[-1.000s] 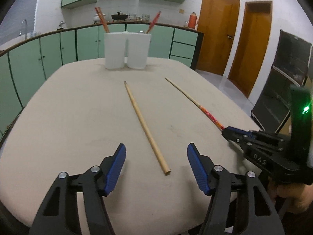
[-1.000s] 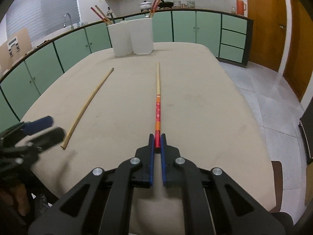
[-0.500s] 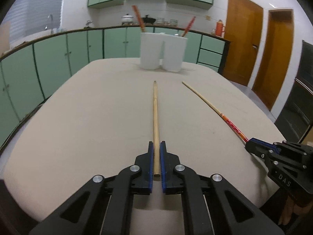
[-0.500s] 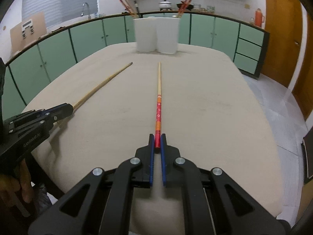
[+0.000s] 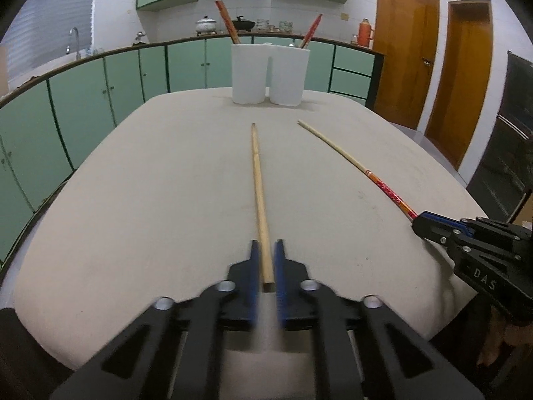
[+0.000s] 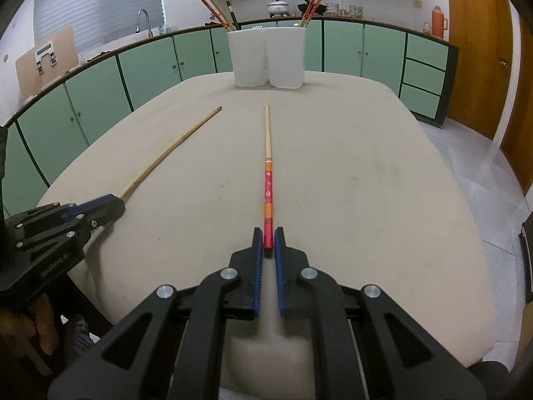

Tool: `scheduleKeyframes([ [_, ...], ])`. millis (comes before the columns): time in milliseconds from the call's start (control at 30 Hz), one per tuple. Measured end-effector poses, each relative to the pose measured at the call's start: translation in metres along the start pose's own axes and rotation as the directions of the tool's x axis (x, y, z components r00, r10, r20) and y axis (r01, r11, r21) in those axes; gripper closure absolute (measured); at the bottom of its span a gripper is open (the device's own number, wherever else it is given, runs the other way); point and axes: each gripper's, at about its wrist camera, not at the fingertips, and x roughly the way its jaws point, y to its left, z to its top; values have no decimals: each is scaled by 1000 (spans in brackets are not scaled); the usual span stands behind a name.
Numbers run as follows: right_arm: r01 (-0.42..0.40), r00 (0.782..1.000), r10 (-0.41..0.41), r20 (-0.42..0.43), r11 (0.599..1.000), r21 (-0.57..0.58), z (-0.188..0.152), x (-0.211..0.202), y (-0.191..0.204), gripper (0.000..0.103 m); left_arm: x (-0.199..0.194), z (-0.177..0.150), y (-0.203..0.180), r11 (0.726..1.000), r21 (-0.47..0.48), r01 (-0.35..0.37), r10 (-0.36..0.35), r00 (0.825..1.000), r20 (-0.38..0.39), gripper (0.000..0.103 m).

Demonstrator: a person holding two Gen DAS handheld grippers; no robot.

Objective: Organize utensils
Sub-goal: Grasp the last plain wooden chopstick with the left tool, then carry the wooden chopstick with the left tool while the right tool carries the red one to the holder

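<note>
On the beige table (image 5: 133, 200), the left gripper (image 5: 265, 260) pinches the plain chopstick (image 5: 258, 180); the right gripper (image 6: 268, 236) pinches the red-handled chopstick (image 6: 268, 180). Two white holders (image 6: 266, 56) stand beyond, path unobstructed. Only the right view shows the tap (image 6: 144, 21).

Both grippers angle downward side by side, the left gripper (image 5: 265, 260) clamped on a plain bamboo chopstick's (image 5: 258, 180) end, the right gripper (image 6: 268, 243) pinching a red-handled chopstick's (image 6: 268, 180) end.
</note>
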Motion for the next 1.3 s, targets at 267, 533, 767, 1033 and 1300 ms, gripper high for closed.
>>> scheduleKeyframes([
  [267, 6, 1000, -6, -3, 1000, 4, 5, -11, 3, 98, -16, 13, 6, 999, -37, 17, -17, 1000, 6, 97],
  [533, -32, 996, 31, 86, 999, 18, 54, -77, 8, 98, -66, 63, 26, 998, -54, 36, -34, 998, 44, 97],
  [767, -58, 989, 64, 131, 997, -49, 121, -124, 13, 98, -98, 119, 35, 999, 7, 52, -52, 993, 102, 97],
  [1033, -76, 993, 88, 80, 987, -144, 178, -110, 23, 98, -90, 166, 44, 994, 30, 110, -111, 993, 49, 97],
  [1300, -103, 995, 104, 0, 976, -191, 220, -85, 31, 98, -73, 204, 48, 986, 52, 156, -155, 988, -25, 97],
])
